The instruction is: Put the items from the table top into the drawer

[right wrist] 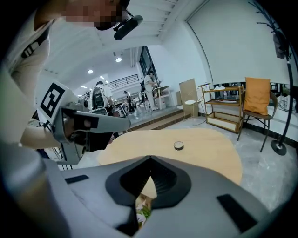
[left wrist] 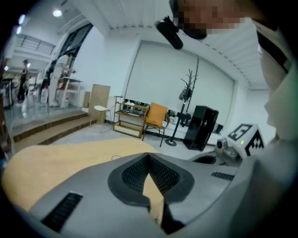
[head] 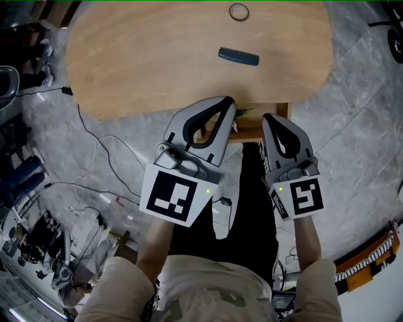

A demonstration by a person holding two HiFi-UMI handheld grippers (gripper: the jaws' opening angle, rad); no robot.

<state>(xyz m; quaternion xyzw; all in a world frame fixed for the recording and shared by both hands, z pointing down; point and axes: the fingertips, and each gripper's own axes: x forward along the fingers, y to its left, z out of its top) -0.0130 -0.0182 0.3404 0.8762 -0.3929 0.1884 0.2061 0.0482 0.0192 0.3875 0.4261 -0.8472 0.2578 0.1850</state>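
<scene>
**Head view.** Left tongs: raised nearest the camera, jaws seen together, nothing held. Right tongs: just beside them, jaws likewise closed and empty. Both are held over the near edge of the surface. Drawer: seen open under that edge, between the two tongs, with something green inside. Dark oblong item: laid flat on the surface, well apart from both tongs. Its long axis is set across the picture, with the right end slightly nearer the person. It is judged light and stiff, perhaps smooth-skinned, and a grip across the short width at mid-length is advised. Ring: laid flat at the far edge, with no long axis to align. It is judged light and rigid, and best pinched over one side of its rim.

**Left gripper view.** Jaws are shown met at the tips, with nothing clamped. Only bare surface is seen through the gap behind them.

**Right gripper view.** Jaws are shown met at the tips and empty. The ring is seen beyond them as a low round thing. Green and white contents, judged the drawer's, are glimpsed through the lower gap.
</scene>
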